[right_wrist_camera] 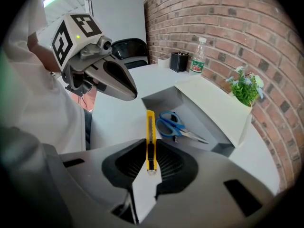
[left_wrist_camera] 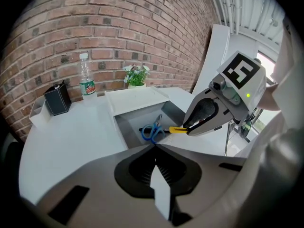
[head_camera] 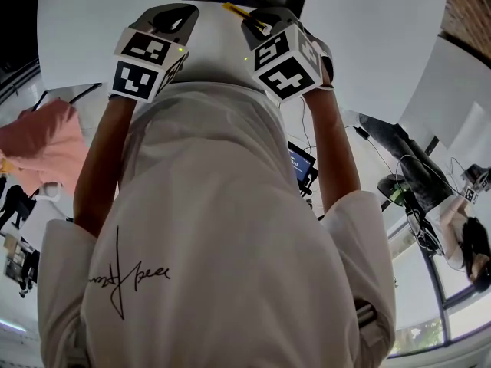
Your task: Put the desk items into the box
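My right gripper (right_wrist_camera: 150, 148) is clamped shut on a yellow utility knife (right_wrist_camera: 150, 125), which points up the middle of the frame toward the open white box (right_wrist_camera: 164, 99). Blue-handled scissors (right_wrist_camera: 172, 123) lie inside the box. My left gripper (left_wrist_camera: 154, 147) has its jaws together, holding nothing.

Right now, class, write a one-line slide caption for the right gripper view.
Right tool clamps a yellow utility knife at the open box holding blue scissors, left tool alongside.
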The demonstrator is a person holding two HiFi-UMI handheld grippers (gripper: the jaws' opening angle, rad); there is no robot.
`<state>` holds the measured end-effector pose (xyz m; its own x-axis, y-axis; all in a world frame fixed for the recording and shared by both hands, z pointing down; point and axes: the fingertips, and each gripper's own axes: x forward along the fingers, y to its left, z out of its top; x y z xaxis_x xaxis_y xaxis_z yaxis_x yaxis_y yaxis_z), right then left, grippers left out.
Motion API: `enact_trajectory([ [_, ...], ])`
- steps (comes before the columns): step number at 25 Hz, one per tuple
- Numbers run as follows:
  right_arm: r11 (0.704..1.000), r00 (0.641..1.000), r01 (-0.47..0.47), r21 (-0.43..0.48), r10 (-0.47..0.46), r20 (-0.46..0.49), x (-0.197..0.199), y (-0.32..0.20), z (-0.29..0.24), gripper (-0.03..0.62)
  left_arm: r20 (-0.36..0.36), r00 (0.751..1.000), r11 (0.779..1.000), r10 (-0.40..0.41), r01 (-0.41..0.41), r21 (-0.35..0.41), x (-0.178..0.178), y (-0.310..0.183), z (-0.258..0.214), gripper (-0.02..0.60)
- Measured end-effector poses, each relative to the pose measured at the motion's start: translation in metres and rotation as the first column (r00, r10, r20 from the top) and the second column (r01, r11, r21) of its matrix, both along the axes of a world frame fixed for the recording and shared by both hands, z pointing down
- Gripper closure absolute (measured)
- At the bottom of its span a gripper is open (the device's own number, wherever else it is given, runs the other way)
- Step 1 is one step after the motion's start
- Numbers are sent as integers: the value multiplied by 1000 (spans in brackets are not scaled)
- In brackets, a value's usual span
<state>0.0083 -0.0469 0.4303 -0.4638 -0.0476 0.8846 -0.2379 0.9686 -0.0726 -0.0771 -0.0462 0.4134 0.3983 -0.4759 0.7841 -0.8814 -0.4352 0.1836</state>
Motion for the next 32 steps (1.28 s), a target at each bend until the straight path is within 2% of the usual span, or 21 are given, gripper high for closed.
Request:
enact_trajectory([
  [8, 1000, 1000, 2, 7, -2, 7, -3, -6, 1, 513, -6, 1000, 1000, -9, 9, 11, -1, -5, -5, 575],
  [19, 1000, 1000, 6, 1, -6, 17, -7, -20, 3, 513, -3, 1000, 1000, -29, 29, -6, -5, -13, -4, 575],
  [25, 1000, 1000, 10, -4, -10, 17, -11, -22, 6, 513, -45, 996, 996, -81, 80, -31, -13, -15, 1, 575],
  [32, 1000, 1000, 7, -8, -7, 14, -11, -24, 8, 513, -38, 996, 996, -77, 76, -45, -15, -11, 6, 575],
])
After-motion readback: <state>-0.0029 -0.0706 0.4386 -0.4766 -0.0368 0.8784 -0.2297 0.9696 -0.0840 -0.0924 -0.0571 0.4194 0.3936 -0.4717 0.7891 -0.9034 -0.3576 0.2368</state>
